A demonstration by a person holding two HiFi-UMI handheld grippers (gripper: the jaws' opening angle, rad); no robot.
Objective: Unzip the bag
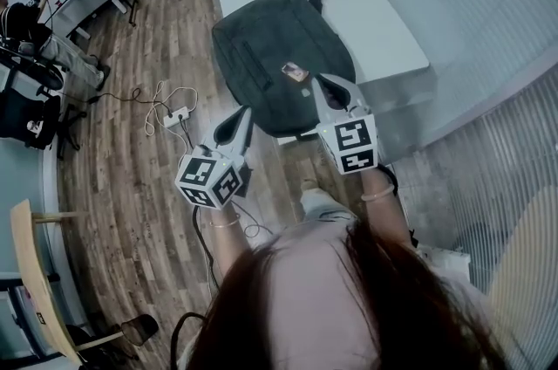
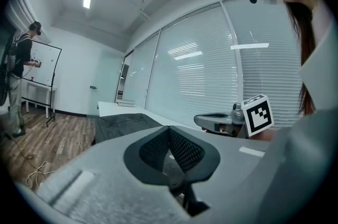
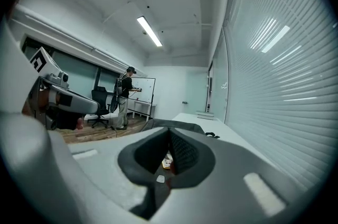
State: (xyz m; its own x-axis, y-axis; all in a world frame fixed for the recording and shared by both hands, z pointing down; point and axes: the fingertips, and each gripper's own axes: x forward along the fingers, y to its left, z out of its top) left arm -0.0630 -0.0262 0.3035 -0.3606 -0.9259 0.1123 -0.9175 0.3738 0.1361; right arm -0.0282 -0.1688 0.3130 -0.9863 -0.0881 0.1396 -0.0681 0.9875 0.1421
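**Held at the worktop's near end**

Fingers [image 2: 186, 151] of the left gripper [image 1: 246, 112] are pressed together, empty, just off the near-left edge of the bag [image 1: 261, 54]; the right gripper [image 1: 323, 81] has its fingers [image 3: 186, 153] together too, over the bag beside its orange tag [image 1: 295, 71]; the dark bag lies at the white worktop's [image 1: 384, 28] near end.

The bag [image 1: 279, 63] is dark grey cloth, matt and finely woven. The worktop [image 1: 375, 19] is smooth and white. The floor [image 1: 131, 176] is wood-grain planking. The left tongs [image 2: 169, 129] and right tongs [image 3: 169, 131] are matt grey plastic.
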